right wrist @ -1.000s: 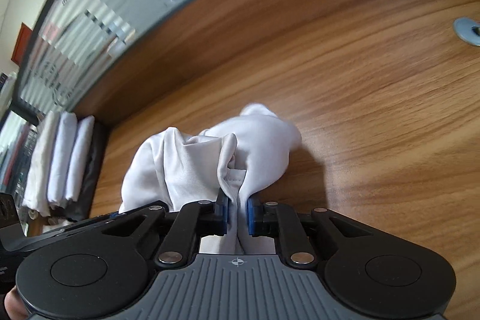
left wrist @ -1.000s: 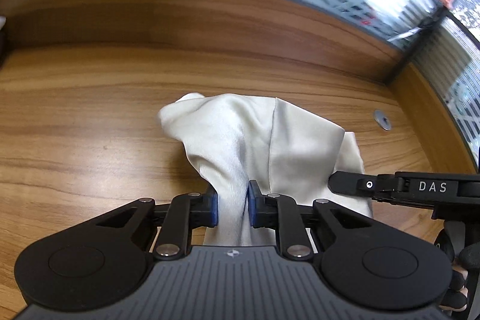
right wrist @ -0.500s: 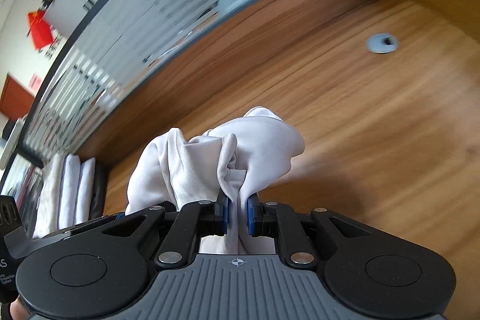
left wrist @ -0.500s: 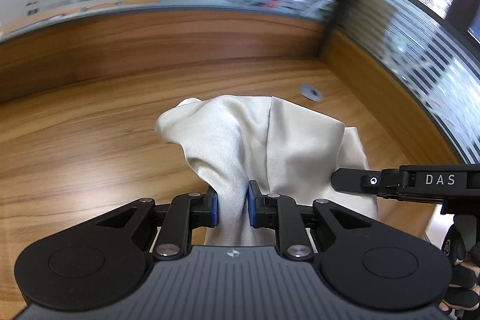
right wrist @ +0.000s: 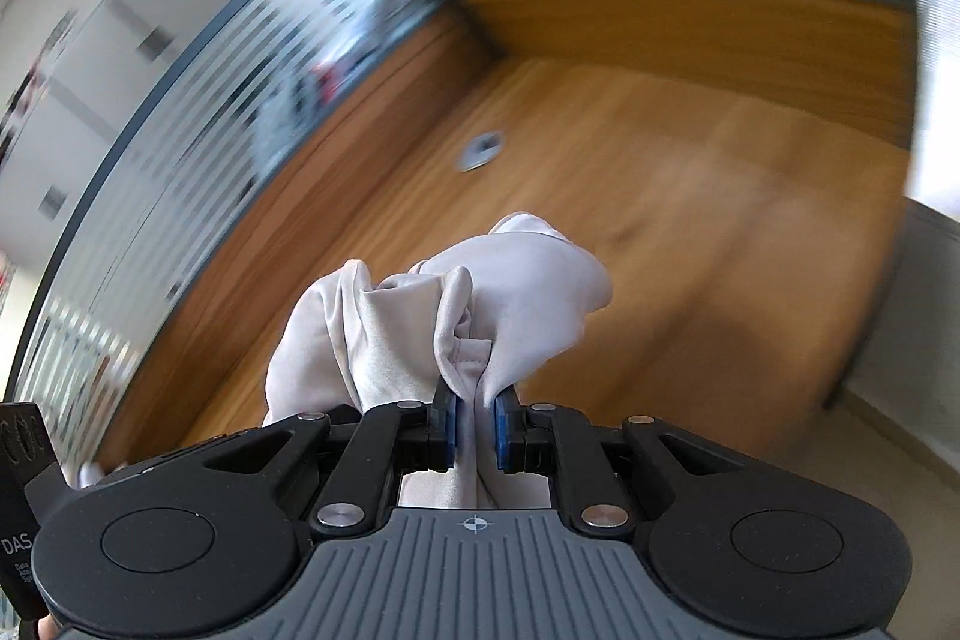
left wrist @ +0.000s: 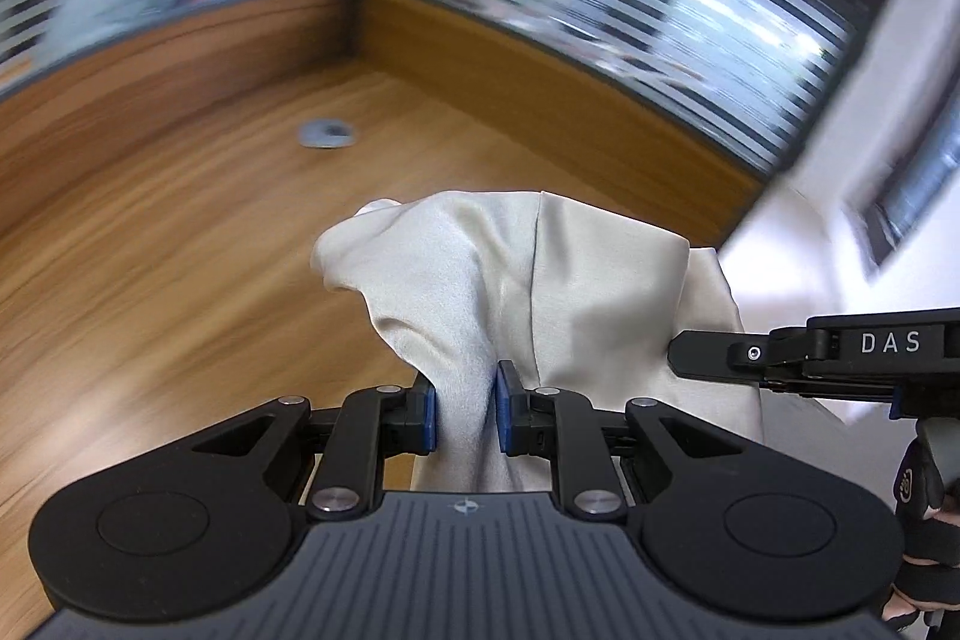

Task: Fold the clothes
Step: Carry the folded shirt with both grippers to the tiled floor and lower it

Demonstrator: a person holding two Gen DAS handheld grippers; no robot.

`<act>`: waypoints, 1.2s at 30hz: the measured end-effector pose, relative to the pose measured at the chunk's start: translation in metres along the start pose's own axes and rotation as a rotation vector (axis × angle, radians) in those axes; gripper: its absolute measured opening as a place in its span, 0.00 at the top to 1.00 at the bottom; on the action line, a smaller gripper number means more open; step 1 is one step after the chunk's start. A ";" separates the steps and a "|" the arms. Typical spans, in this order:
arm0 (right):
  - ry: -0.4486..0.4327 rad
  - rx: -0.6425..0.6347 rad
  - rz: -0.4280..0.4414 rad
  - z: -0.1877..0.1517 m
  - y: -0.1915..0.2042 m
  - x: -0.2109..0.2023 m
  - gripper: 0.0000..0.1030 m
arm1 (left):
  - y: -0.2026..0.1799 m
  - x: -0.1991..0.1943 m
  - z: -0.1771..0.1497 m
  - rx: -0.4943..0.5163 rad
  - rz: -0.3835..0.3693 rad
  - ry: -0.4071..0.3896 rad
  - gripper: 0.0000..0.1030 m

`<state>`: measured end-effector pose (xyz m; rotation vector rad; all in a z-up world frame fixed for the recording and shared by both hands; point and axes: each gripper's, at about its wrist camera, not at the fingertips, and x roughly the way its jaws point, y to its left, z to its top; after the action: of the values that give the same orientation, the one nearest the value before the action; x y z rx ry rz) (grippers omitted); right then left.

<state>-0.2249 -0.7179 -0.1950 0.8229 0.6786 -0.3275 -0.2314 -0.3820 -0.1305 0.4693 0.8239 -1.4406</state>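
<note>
1. Your left gripper is clamped on a bunched fold of the cloth, its blue pads narrow and pressed into the fabric on both sides

2. The cloth is pale and satiny, and it balloons forward from those jaws, off the table as far as the left view shows; a seam runs up its middle, roughly along the line your gripper points

3. Your right gripper is likewise closed on the cloth, pinching a hemmed edge between nearly shut pads, with loose folds spilling to its left

4. In the left view the right gripper's finger comes in from the right edge and its tip meets the cloth's right side, so the two grips sit near each other and the cloth hangs gathered between them, not stretched

5. My reading is that the coming move turns on spreading the two grips apart sideways so the held edge becomes the long axis, then lowering it; neither hand looks nearer to the table than the other

6. The table is bare wood grain, with a grey grommet well beyond the cloth toward the far corner

7. Low wooden panels topped with striped frosted glass wall the table on two sides, and a pale wall stands to the right; the backdrop is blurred
</note>
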 end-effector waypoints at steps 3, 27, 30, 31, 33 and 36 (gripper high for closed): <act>-0.056 0.068 -0.048 -0.003 -0.030 -0.026 0.86 | -0.041 0.019 0.006 0.079 -0.062 0.017 0.80; -0.326 0.432 -0.413 0.049 -0.332 -0.145 0.86 | -0.402 0.269 0.059 0.483 -0.373 0.139 0.81; -0.352 0.456 -0.434 0.068 -0.359 -0.135 0.86 | -0.426 0.303 0.074 0.509 -0.349 0.122 0.81; -0.361 0.468 -0.438 0.075 -0.367 -0.130 0.86 | -0.432 0.315 0.081 0.508 -0.333 0.122 0.81; -0.372 0.482 -0.439 0.090 -0.381 -0.118 0.86 | -0.443 0.337 0.095 0.501 -0.295 0.133 0.82; -0.377 0.482 -0.441 0.122 -0.401 -0.093 0.86 | -0.459 0.370 0.119 0.503 -0.240 0.128 0.82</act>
<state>-0.4486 -1.0692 -0.2986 1.0261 0.4204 -1.0480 -0.6789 -0.7690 -0.2367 0.8722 0.6259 -1.8646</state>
